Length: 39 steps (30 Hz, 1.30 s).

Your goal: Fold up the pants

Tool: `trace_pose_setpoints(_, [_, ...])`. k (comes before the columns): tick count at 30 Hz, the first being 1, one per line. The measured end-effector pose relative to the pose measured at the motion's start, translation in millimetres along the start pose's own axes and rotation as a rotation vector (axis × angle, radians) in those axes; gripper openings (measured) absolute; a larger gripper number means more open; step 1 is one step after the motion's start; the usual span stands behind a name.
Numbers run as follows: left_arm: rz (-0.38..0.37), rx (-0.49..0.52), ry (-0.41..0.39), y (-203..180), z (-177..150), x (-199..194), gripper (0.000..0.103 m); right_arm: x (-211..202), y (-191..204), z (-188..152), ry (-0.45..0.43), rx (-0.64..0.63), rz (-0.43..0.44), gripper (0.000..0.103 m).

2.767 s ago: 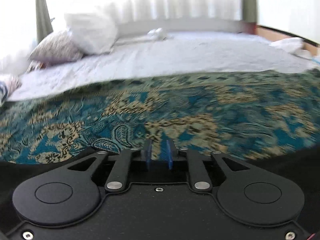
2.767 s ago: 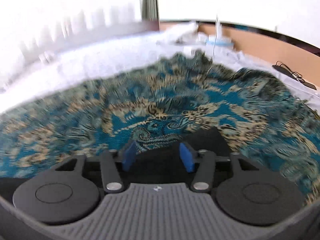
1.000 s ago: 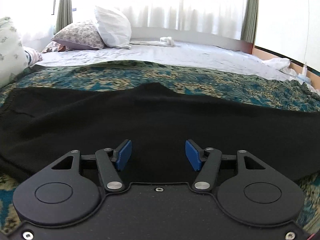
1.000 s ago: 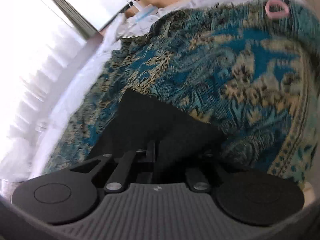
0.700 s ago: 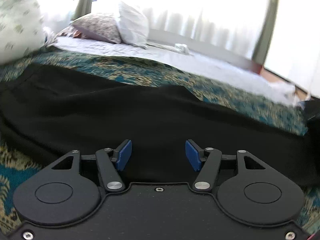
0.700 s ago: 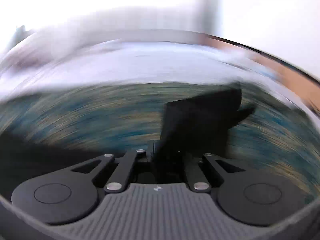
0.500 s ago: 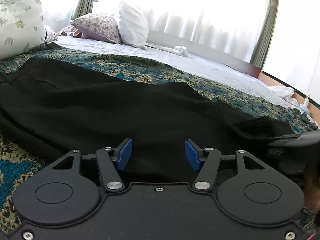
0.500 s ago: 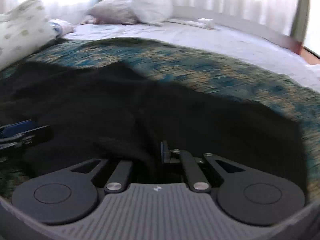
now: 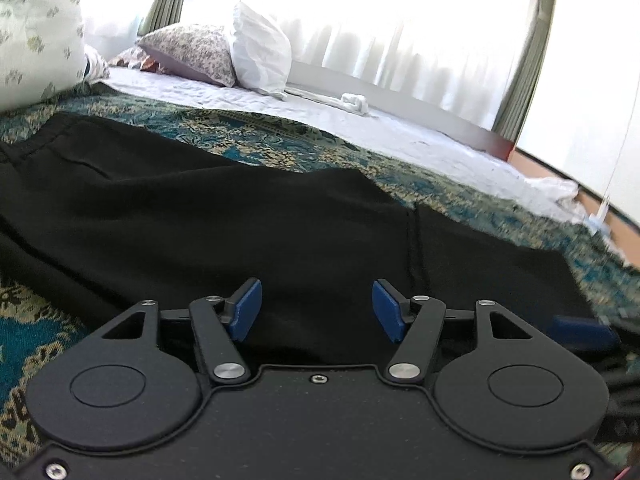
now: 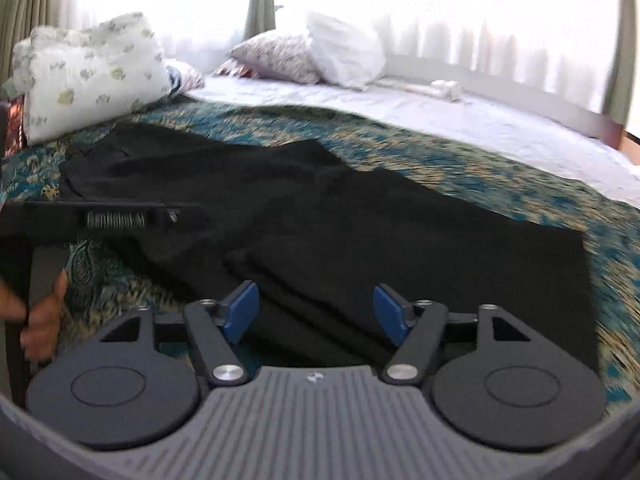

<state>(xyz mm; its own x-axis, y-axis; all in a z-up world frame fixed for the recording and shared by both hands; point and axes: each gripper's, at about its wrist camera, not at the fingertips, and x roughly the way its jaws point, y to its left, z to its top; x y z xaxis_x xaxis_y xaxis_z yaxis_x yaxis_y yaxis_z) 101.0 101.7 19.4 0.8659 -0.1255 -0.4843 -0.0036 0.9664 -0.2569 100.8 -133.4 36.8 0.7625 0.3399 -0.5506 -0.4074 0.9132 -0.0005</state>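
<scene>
The black pants [image 10: 360, 232] lie spread across the patterned blue bedspread [image 10: 520, 184], waist end toward the floral pillow [image 10: 88, 72] and the leg end folded back over the middle, its edge just ahead of the right gripper [image 10: 316, 312]. That gripper's jaws have just been opening and now stand wide with nothing pinched, the cloth lying beneath them; the left gripper [image 9: 316, 306] hangs over the pants with its pads parted and holds nothing either. The risk I see is the freshly laid flap: it sits slightly skewed, with a soft ridge near the right fingertips, so a withdrawing pad could snag the loose edge and drag the fold open. The limp fabric may also bunch if the next fold starts before that ridge is smoothed
</scene>
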Motion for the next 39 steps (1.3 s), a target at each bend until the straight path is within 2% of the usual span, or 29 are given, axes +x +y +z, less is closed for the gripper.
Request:
trace_pose_setpoints(3, [-0.087, -0.041, 0.007, -7.9, 5.3, -9.2, 0.061, -26.8, -18.6, -14.9, -0.042, 0.033, -0.096, 0.083])
trace_pose_setpoints(4, [-0.137, -0.045, 0.015, -12.7, 6.2, -10.8, 0.066, -34.3, -25.3, -19.8, -0.049, 0.037, -0.154, 0.083])
trace_pose_setpoints(5, [-0.195, -0.045, 0.031, -19.1, 6.6, -10.6, 0.076, -40.4, -31.4, -24.5, -0.055, 0.042, -0.211, 0.083])
trace_pose_setpoints(7, [-0.269, -0.040, 0.068, -33.9, 6.2, -4.6, 0.087, -49.9, -45.2, -33.8, -0.069, 0.055, -0.331, 0.083])
trace_pose_setpoints(9, [-0.254, -0.011, 0.092, -48.4, 4.4, 5.1, 0.088, -57.8, -57.0, -42.1, -0.078, 0.058, -0.432, 0.084])
trace_pose_setpoints(12, [-0.131, 0.006, 0.155, -65.8, 0.7, 30.0, 0.090, -62.5, -71.3, -51.8, -0.063, 0.051, -0.553, 0.084])
trace_pose_setpoints(13, [-0.112, -0.003, 0.158, -68.5, -1.1, 34.8, 0.092, -63.1, -75.5, -55.0, -0.054, 0.049, -0.574, 0.084])
trace_pose_setpoints(14, [-0.108, -0.012, 0.144, -71.2, -2.9, 36.7, 0.100, -65.1, -78.7, -59.5, -0.048, 0.052, -0.576, 0.084])
trace_pose_setpoints(15, [-0.117, -0.028, 0.147, -73.4, -4.2, 38.1, 0.103, -65.4, -81.3, -62.1, -0.040, 0.059, -0.561, 0.084])
trace_pose_setpoints(18, [-0.125, -0.054, 0.160, -78.9, -3.9, 47.0, 0.103, -69.6, -82.3, -70.9, -0.040, 0.078, -0.469, 0.085])
trace_pose_setpoints(20, [-0.113, -0.038, 0.162, -81.8, -4.2, 50.1, 0.101, -65.9, -77.3, -72.2, -0.038, 0.044, -0.457, 0.085])
trace_pose_setpoints(21, [-0.111, -0.033, 0.161, -83.3, -4.1, 51.7, 0.098, -63.4, -74.9, -73.6, -0.037, 0.025, -0.463, 0.085])
trace_pose_setpoints(22, [-0.111, -0.032, 0.160, -84.3, -4.6, 52.0, 0.084, -60.1, -73.8, -72.9, -0.036, 0.014, -0.465, 0.085])
trace_pose_setpoints(23, [-0.115, -0.040, 0.167, -84.4, -4.4, 52.3, 0.078, -57.8, -73.3, -72.4, -0.035, 0.012, -0.461, 0.085])
trace_pose_setpoints(24, [-0.120, -0.053, 0.168, -84.1, -5.0, 52.8, 0.078, -54.9, -74.3, -71.8, -0.034, 0.021, -0.454, 0.085])
trace_pose_setpoints(28, [-0.218, -0.164, 0.176, -73.4, -1.2, 56.7, 0.098, -47.5, -77.7, -71.3, -0.040, 0.071, -0.439, 0.085])
trace_pose_setpoints(30, [-0.206, -0.194, 0.175, -71.3, 1.7, 60.4, 0.092, -46.1, -79.4, -71.0, -0.042, 0.088, -0.437, 0.085])
trace_pose_setpoints(31, [-0.179, -0.187, 0.171, -72.5, 2.8, 60.5, 0.075, -45.7, -79.5, -70.4, -0.043, 0.095, -0.438, 0.085])
trace_pose_setpoints(32, [-0.138, -0.169, 0.167, -74.1, 3.4, 59.8, 0.038, -44.9, -80.0, -69.7, -0.043, 0.099, -0.439, 0.085])
trace_pose_setpoints(33, [-0.109, -0.147, 0.176, -75.7, 3.9, 60.1, 0.018, -44.6, -80.1, -69.1, -0.043, 0.100, -0.441, 0.085])
trace_pose_setpoints(34, [-0.096, -0.137, 0.195, -75.8, 3.5, 61.2, 0.017, -44.3, -80.0, -68.9, -0.043, 0.100, -0.443, 0.085])
trace_pose_setpoints(36, [-0.082, -0.118, 0.159, -76.1, 0.8, 52.4, 0.017, -43.8, -80.4, -69.2, -0.041, 0.098, -0.445, 0.085])
trace_pose_setpoints(39, [-0.009, 0.042, 0.070, -88.3, -6.2, 32.0, 0.016, -44.6, -80.4, -69.9, -0.040, 0.096, -0.449, 0.085])
